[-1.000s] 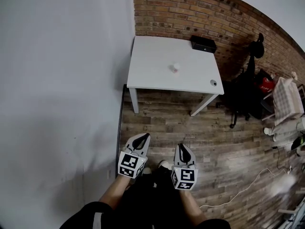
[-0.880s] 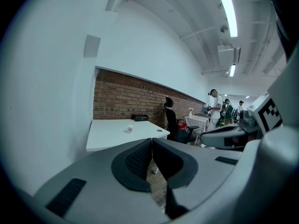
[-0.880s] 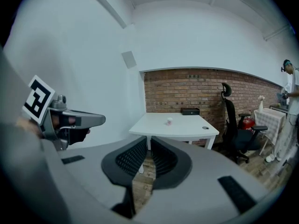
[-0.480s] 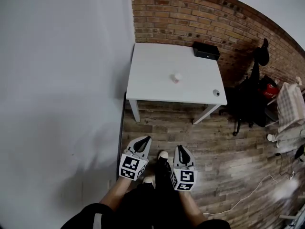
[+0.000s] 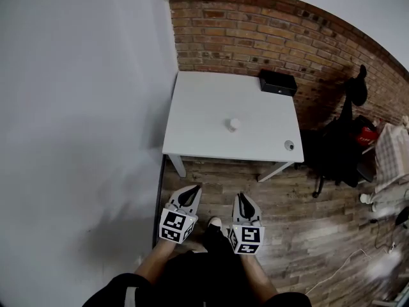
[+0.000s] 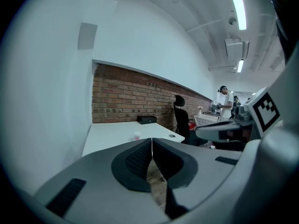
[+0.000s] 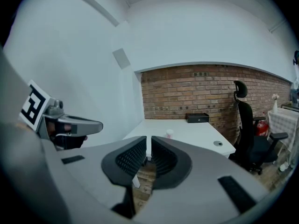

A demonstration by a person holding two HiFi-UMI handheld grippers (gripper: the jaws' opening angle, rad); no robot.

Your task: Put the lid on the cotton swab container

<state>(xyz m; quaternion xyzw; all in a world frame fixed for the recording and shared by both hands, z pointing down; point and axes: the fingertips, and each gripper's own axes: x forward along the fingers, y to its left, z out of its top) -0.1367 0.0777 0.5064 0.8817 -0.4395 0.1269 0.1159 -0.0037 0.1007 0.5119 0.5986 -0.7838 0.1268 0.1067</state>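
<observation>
A small white cotton swab container (image 5: 234, 125) stands near the middle of a white table (image 5: 198, 114) ahead of me; it also shows in the left gripper view (image 6: 136, 136) and the right gripper view (image 7: 169, 133). A small round disc (image 5: 289, 146), perhaps the lid, lies near the table's front right corner. Well short of the table, over the wooden floor, my left gripper (image 5: 191, 191) is shut and holds nothing. Beside it my right gripper (image 5: 244, 199) is shut too, with nothing between its pads.
A black box (image 5: 277, 82) sits at the table's back right by the brick wall. A black office chair (image 5: 335, 146) stands right of the table. A white wall runs along the left. A person (image 6: 226, 102) stands far off in the left gripper view.
The table has come closer and lower in the head view as I walk toward it. Both grippers stay shut side by side.
</observation>
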